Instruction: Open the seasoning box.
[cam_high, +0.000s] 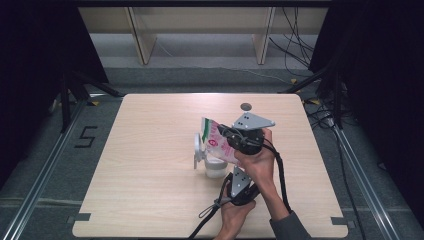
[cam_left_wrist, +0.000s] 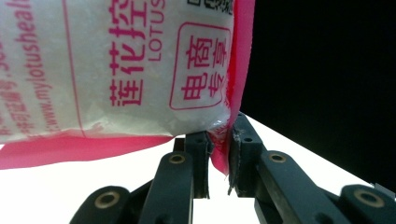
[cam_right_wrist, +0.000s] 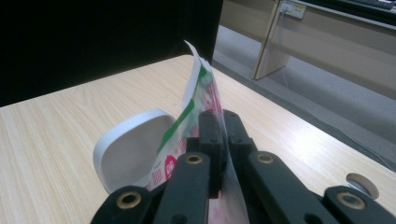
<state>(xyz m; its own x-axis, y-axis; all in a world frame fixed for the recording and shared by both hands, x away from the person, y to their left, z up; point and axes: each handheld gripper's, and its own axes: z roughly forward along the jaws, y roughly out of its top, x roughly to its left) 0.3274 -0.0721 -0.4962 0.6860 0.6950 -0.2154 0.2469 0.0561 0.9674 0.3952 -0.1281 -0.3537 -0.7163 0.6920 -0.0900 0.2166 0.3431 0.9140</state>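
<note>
We held the bag (cam_high: 216, 140) above the middle of the table (cam_high: 150, 200), tilted over a white container (cam_high: 215, 169) that stood on the tabletop just in front of our hands.

**Right gripper.** In the right gripper view, the right gripper (cam_right_wrist: 218, 126) had its jaws pressed together on the thin edge of the bag, the film standing upright between the pads and rising away from the camera. In the high view, this gripper (cam_high: 243, 137) sat at the upper right end of the bag.

**Left gripper.** In the left gripper view, the left gripper (cam_left_wrist: 218, 149) pinched the pink sealed seam at a lower corner of the bag (cam_left_wrist: 116, 70), whose white granular contents bulged above the jaws. In the high view, this gripper (cam_high: 239, 186) lay nearer to us, below and slightly right of the container.

**Governing relation.** The long axis of the bag ran from the right gripper down and leftward, its far end hanging over the container. In the right gripper view, the container (cam_right_wrist: 130, 149) appeared directly beside and below the bag (cam_right_wrist: 196, 98). We judged the work to be pouring; whether the far end was open, we could not tell.

**Next move, as judged.** The left gripper, nearer the low corner, would need to raise it so the contents slide toward the container.
</note>
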